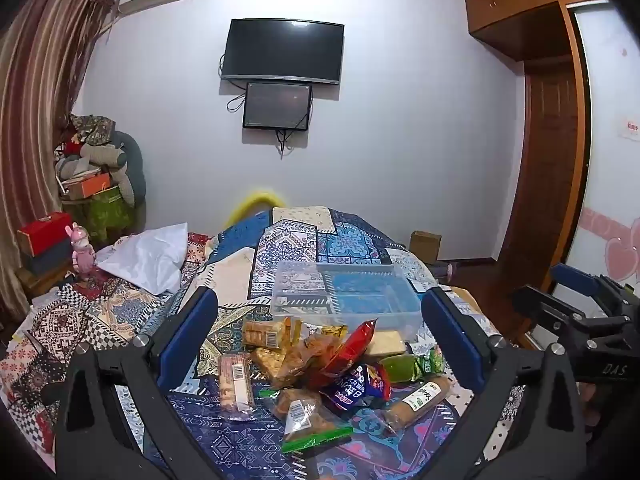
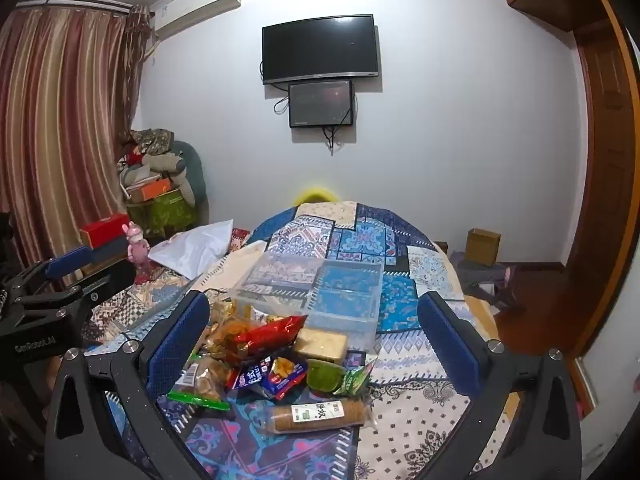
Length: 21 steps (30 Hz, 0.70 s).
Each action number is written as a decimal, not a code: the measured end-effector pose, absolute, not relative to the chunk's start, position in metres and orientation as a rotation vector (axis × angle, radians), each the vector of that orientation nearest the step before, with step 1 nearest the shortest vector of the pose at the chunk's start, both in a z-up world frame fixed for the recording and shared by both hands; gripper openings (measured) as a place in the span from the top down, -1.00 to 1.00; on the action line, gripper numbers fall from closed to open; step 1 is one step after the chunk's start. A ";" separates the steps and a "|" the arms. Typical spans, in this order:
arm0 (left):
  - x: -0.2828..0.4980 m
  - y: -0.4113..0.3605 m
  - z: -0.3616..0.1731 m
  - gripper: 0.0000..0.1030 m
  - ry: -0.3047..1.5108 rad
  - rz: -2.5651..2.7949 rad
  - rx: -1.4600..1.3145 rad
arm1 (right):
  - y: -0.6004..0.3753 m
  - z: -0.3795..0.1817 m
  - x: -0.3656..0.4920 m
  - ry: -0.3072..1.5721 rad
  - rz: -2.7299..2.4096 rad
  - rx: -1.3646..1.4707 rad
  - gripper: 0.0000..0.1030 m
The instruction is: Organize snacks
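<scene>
Crinkly foil and clear film are what you're about to handle — a loose heap of snacks [image 1: 320, 364] lying on the quilted bed [image 1: 240, 452], just in front of the clear plastic bin [image 1: 344, 292], which sits at 12 o'clock from the heap and looks empty. Both tools hover above the pile with nothing held: the left gripper [image 1: 320, 324] has its fingers spread wide, and the right gripper [image 2: 316, 328] likewise.

The packets overlap, and that is your main risk. The red chip bag [image 1: 352, 344] leans across its neighbours; pinch it low and you may well catch a second wrapper, then shed it on the way to the bin. The long biscuit roll [image 2: 320, 414] at about 5 o'clock of the heap looks round and slick — squeeze it off-centre and it could swivel out or crack inside. The green packet [image 2: 332, 374] lies partly under the blue one [image 2: 276, 376], so a straight pull would probably drag both.

The quilt is soft, so pressing down to get under a flat packet may just sink it. The bin is light-looking; nudging its near wall could shove it away across the bed. Your two tools are near each other, so reaching for one packet together risks a clash.
</scene>
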<state>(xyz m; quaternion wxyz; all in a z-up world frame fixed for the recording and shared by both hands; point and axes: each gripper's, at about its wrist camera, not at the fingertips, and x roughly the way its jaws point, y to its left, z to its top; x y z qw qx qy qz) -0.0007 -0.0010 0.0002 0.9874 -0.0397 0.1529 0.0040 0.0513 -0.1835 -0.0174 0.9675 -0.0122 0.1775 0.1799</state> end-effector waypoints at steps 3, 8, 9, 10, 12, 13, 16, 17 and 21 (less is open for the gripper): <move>0.005 0.002 0.002 -1.00 0.325 0.003 -0.103 | -0.184 -0.018 0.052 0.367 0.371 -0.012 -1.00; 0.009 0.003 0.001 -1.00 0.323 0.006 -0.093 | -0.186 -0.016 0.050 0.377 0.380 -0.001 -1.00; 0.004 0.004 0.000 -1.00 0.308 0.007 -0.103 | -0.187 -0.015 0.049 0.378 0.381 0.000 -1.00; 0.004 0.003 0.000 -1.00 0.307 0.010 -0.102 | -0.192 -0.013 0.041 0.353 0.363 -0.008 -1.00; 0.004 0.001 -0.001 -1.00 0.309 0.012 -0.104 | -0.192 -0.013 0.044 0.353 0.362 -0.008 -1.00; 0.004 0.001 -0.001 -1.00 0.309 0.012 -0.104 | -0.191 -0.014 0.043 0.349 0.365 -0.007 -1.00; 0.004 0.000 -0.002 -1.00 0.307 0.011 -0.098 | -0.194 -0.009 0.041 0.350 0.366 -0.006 -1.00; 0.005 0.000 -0.002 -1.00 0.307 0.010 -0.097 | -0.194 -0.009 0.042 0.350 0.366 -0.007 -1.00; 0.003 -0.001 -0.002 -1.00 0.298 0.002 -0.096 | -0.192 -0.012 0.043 0.349 0.366 0.004 -1.00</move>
